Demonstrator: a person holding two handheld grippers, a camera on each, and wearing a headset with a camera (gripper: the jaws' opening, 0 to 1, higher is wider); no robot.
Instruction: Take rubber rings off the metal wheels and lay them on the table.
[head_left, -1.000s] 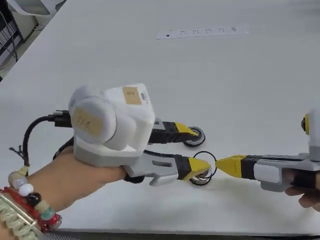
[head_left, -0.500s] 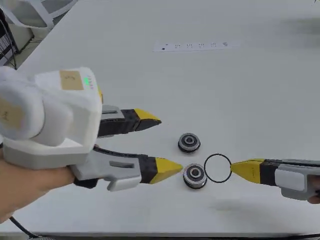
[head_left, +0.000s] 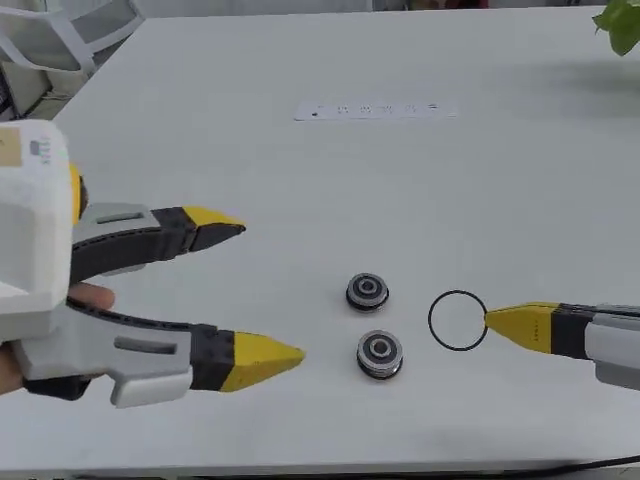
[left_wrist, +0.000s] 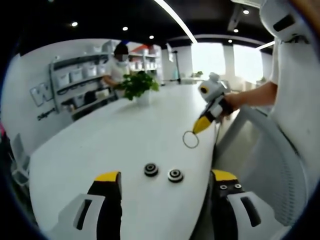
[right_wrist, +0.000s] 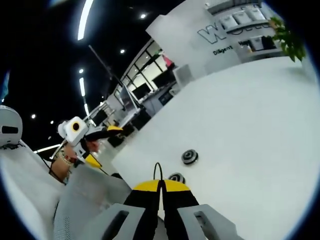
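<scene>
jaws of the right gripper (head_left: 492, 320) are pinched together on a thin black rubber ring (head_left: 458, 292), held just right of the 2 metal wheels (head_left: 367, 291) on the white surface (head_left: 450, 200); both wheels sit close together, apart from the ring. left gripper (head_left: 270, 290) hovers left of them, spread wide, holding nothing

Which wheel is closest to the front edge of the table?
The near wheel, the lower one in the head view. The far wheel sits just behind it, farther from the table edge.
</scene>
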